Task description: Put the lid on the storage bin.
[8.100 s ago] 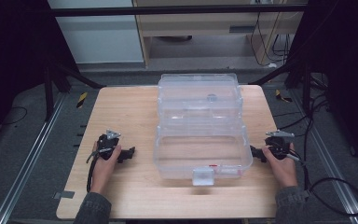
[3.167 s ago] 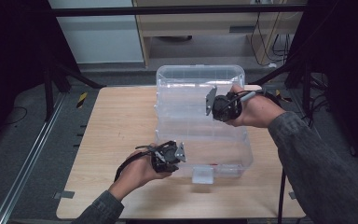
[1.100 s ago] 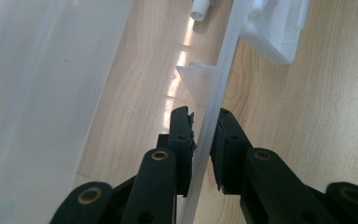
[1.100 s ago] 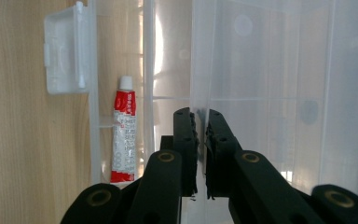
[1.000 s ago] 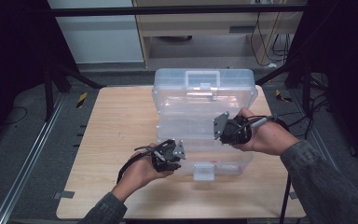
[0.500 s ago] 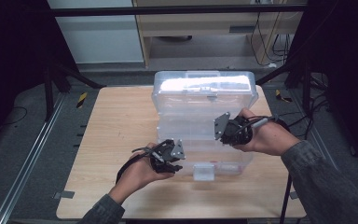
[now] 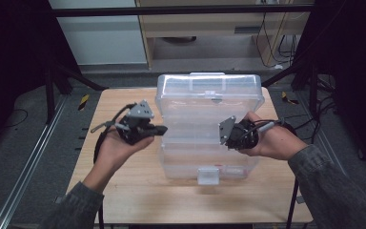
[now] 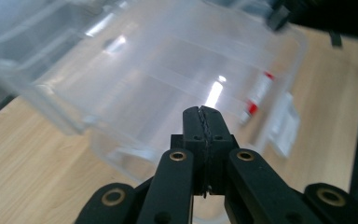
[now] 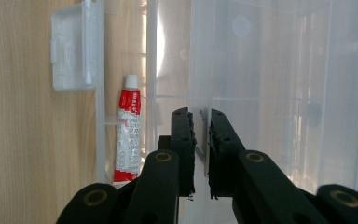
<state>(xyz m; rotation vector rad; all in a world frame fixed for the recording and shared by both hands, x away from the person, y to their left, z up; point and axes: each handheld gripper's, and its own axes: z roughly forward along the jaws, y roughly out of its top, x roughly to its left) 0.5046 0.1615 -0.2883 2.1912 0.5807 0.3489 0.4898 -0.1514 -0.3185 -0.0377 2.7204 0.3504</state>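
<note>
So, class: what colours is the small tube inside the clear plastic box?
Red and white tube, with a white cap; the right gripper view shows it best.

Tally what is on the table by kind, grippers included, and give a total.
Clear plastic box: 1
Red-and-white tube, inside the box: 1
Hand-held grippers: 2, the left gripper and the right gripper
Total: 4

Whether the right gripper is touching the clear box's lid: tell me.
Touching. In the right gripper view the right gripper has its nearly closed jaws pinching the thin clear edge of the lid between them; the high view shows it propped up at that gripper.
</note>
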